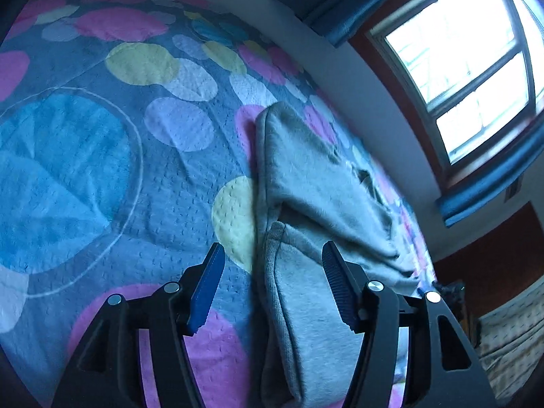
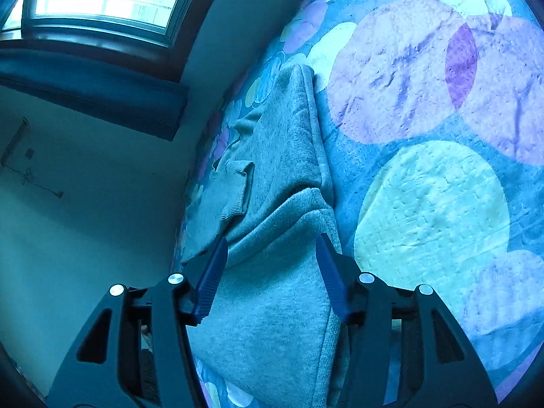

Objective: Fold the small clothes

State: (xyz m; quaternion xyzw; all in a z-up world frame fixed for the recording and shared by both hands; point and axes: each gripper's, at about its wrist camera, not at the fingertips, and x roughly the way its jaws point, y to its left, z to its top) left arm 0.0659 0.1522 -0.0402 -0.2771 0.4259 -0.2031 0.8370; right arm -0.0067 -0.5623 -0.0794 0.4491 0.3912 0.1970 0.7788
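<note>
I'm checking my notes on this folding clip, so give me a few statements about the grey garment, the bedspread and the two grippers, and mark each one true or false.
1. The grey garment lies on a bedspread printed with coloured circles. True.
2. The left gripper is clamped shut on the garment. False: its jaws stand apart, with cloth between them but not pinched.
3. The right gripper is open above the grey garment. True.
4. The garment is spread out flat in a single layer. False: it is folded lengthwise into a narrow strip, with layers overlapping.
5. A window is in view beyond the bed. True.
</note>
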